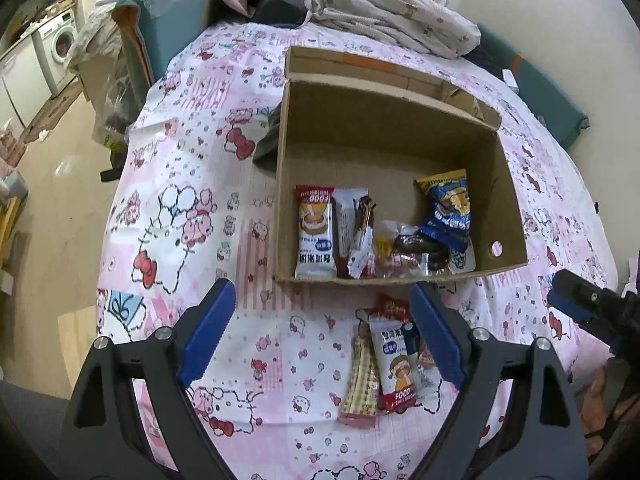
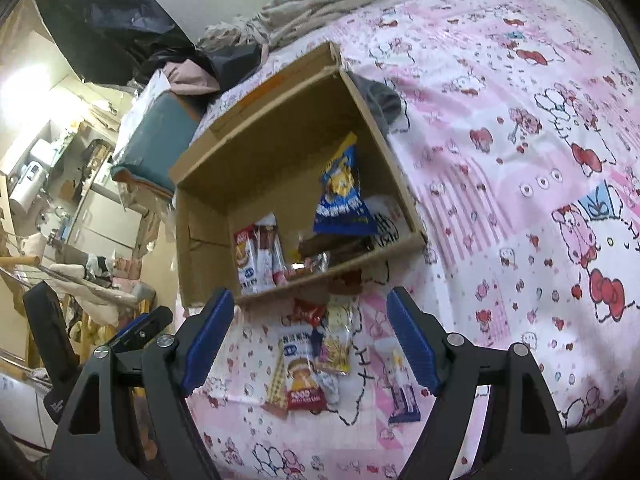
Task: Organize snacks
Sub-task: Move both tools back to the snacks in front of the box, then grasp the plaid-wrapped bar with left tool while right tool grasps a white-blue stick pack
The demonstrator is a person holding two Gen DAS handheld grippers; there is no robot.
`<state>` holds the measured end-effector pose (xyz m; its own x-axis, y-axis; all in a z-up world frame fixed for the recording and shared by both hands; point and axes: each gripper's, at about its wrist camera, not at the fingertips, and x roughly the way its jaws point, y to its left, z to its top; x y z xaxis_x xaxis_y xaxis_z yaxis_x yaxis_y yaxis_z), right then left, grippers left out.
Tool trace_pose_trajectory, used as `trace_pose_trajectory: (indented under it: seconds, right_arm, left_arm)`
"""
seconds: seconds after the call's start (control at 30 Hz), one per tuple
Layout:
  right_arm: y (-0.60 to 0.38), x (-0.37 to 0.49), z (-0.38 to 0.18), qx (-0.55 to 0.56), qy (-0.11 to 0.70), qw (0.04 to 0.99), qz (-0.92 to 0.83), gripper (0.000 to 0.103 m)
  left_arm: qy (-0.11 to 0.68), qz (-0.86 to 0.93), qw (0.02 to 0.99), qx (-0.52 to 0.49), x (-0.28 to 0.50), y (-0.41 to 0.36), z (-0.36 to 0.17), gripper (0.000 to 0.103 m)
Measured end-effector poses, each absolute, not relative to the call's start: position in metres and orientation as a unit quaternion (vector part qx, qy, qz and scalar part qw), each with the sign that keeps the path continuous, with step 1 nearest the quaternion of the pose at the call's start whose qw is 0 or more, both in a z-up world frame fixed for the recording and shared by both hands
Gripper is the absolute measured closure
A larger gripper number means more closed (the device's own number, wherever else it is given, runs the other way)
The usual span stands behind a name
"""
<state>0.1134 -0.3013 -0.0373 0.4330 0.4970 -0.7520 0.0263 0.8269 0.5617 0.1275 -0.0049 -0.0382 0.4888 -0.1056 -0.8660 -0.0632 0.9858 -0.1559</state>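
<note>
We hold both grippers over a bed [image 1: 180, 208] with a pink cartoon-print cover, on which an open cardboard box [image 1: 280, 184] stands. The left gripper [image 1: 322, 332] has its fingers spread wide with nothing between the pads. A small heap of loose snack packets [image 1: 390, 364] lies on the cover just in front of the box, near the right-hand blue pad and partly hidden behind it. The right gripper [image 2: 310, 336] also has its fingers spread and empty; in its view the same heap [image 2: 308, 364] lies between the two fingertips, below them, and a purple packet [image 2: 402, 394] lies apart beside the right pad. Inside the box we see more packets, among them a blue bag [image 1: 446, 210].
</note>
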Motion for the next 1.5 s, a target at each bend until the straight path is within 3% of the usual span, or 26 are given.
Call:
trace_pose_trajectory:
  seconds: [0.3,0.4,0.63,0.67,0.9,1.0,1.03,1.07,1.1,1.17,1.4,1.5]
  right_arm:
    - [-0.324,0.105,-0.103,0.283,0.626,0.726,0.042,0.022]
    - [-0.321,0.106,-0.106,0.279,0.63,0.724,0.045,0.022]
    - [-0.315,0.109,-0.106,0.269,0.627,0.73,0.049,0.022]
    - [-0.315,0.11,-0.105,0.269,0.626,0.73,0.05,0.022]
    - [-0.315,0.111,-0.105,0.272,0.626,0.729,0.047,0.022]
    - [-0.314,0.112,-0.106,0.269,0.628,0.729,0.048,0.022]
    - [-0.314,0.112,-0.107,0.268,0.629,0.728,0.049,0.022]
    - [-0.313,0.113,-0.107,0.267,0.629,0.728,0.049,0.022]
    - [-0.312,0.113,-0.107,0.264,0.63,0.729,0.049,0.022]
    - [-0.309,0.113,-0.109,0.254,0.633,0.73,0.051,0.022]
    - [-0.271,0.109,-0.131,0.142,0.685,0.711,0.074,0.045]
    - [-0.241,0.104,-0.146,0.049,0.707,0.7,0.085,0.045]
  left_arm:
    - [0.535,0.025,0.839,-0.095,0.124,0.004,-0.065,0.017]
    - [0.562,0.016,0.822,-0.093,0.124,-0.001,-0.082,0.017]
    - [0.649,-0.021,0.759,-0.049,0.12,-0.036,-0.137,0.033]
    - [0.656,-0.023,0.753,-0.045,0.119,-0.039,-0.144,0.039]
    - [0.669,-0.054,0.741,-0.015,0.122,-0.065,-0.164,0.04]
    - [0.669,-0.061,0.74,-0.004,0.12,-0.073,-0.166,0.045]
    - [0.669,-0.062,0.74,0.004,0.119,-0.075,-0.167,0.048]
    - [0.666,-0.058,0.743,0.016,0.119,-0.076,-0.166,0.07]
    - [0.666,-0.053,0.743,0.026,0.119,-0.077,-0.167,0.081]
    - [0.673,-0.047,0.738,0.023,0.122,-0.075,-0.167,0.081]
    - [0.672,0.004,0.74,-0.028,0.12,-0.044,-0.154,0.081]
    - [0.667,0.008,0.745,-0.032,0.121,-0.038,-0.15,0.081]
